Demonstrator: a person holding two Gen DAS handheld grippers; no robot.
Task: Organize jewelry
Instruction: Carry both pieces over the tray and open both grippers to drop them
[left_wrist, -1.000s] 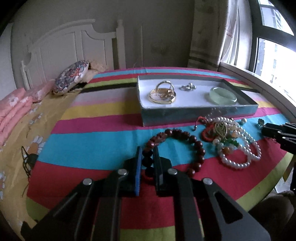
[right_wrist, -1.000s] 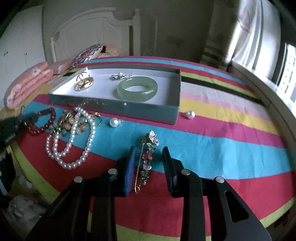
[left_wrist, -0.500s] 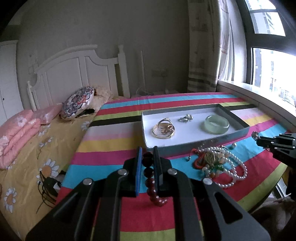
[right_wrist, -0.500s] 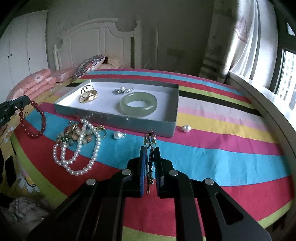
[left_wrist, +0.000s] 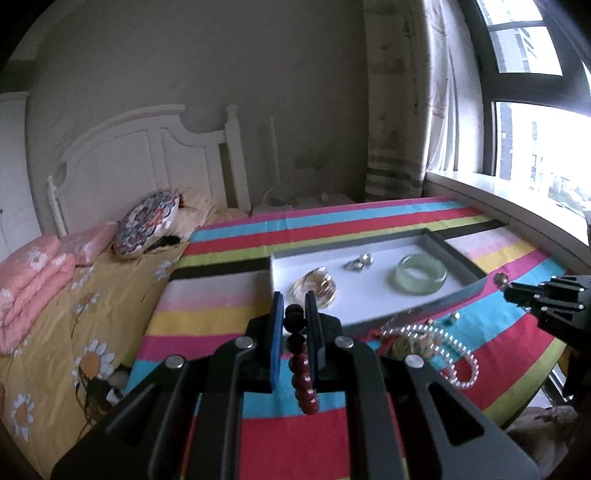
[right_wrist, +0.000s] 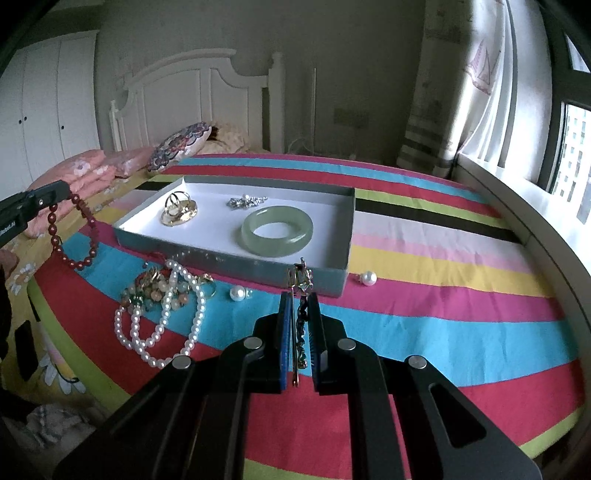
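Observation:
My left gripper (left_wrist: 294, 301) is shut on a dark red bead bracelet (left_wrist: 303, 373) and holds it in the air near the front left corner of the grey tray (left_wrist: 458, 254); the bracelet also shows hanging in the right wrist view (right_wrist: 74, 236). My right gripper (right_wrist: 298, 299) is shut on a flowered brooch pin (right_wrist: 301, 280), lifted just in front of the tray (right_wrist: 236, 258). The tray holds gold rings (right_wrist: 179, 210), a silver piece (right_wrist: 245, 201) and a green jade bangle (right_wrist: 277, 230).
A heap of pearl strands and mixed beads (right_wrist: 162, 314) lies on the striped cloth (right_wrist: 424, 332) in front of the tray, with two loose pearls (right_wrist: 236, 293) (right_wrist: 368, 277). A bed with pillows (left_wrist: 147, 221) stands left. A window sill (right_wrist: 517, 221) runs along the right.
Both grippers have risen from the cloth: the left lifted the red bracelet, and the right shut on the brooch and raised it toward the tray.

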